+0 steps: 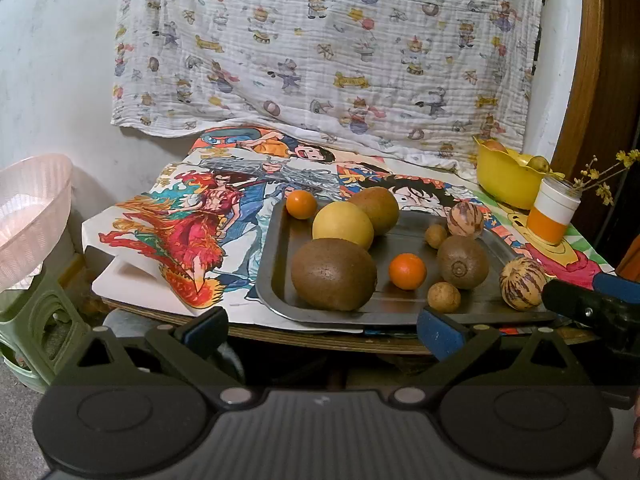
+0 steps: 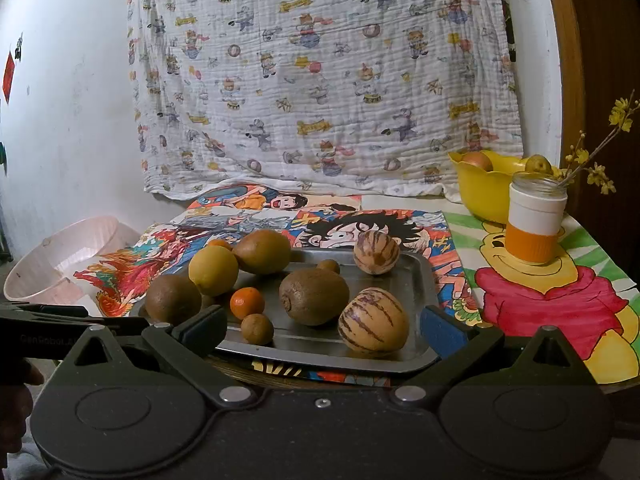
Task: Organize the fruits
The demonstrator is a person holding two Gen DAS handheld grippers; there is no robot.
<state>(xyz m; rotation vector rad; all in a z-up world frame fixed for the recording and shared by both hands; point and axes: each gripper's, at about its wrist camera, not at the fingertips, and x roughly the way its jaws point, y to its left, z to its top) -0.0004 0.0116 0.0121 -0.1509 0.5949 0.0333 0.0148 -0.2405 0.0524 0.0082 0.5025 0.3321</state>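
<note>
A metal tray (image 1: 280, 236) (image 2: 416, 280) on the table holds several fruits: brown kiwis (image 1: 333, 274) (image 2: 314, 297), a yellow lemon (image 1: 343, 225) (image 2: 213, 271), small oranges (image 1: 407, 271) (image 2: 247, 303), striped melons (image 1: 522, 284) (image 2: 373, 328) and little brown longans (image 1: 444, 297) (image 2: 257, 329). My left gripper (image 1: 322, 330) is open, held before the tray's near edge. My right gripper (image 2: 322, 328) is open too, its fingers either side of the tray's front. Neither holds anything.
A yellow bowl (image 1: 506, 184) (image 2: 480, 190) with fruit stands at the back right. An orange-and-white jar (image 1: 552, 214) (image 2: 536, 224) with yellow flowers is beside it. A pink basket (image 1: 28, 216) (image 2: 60, 264) sits left on a green stool (image 1: 36, 328). Cartoon posters cover the table.
</note>
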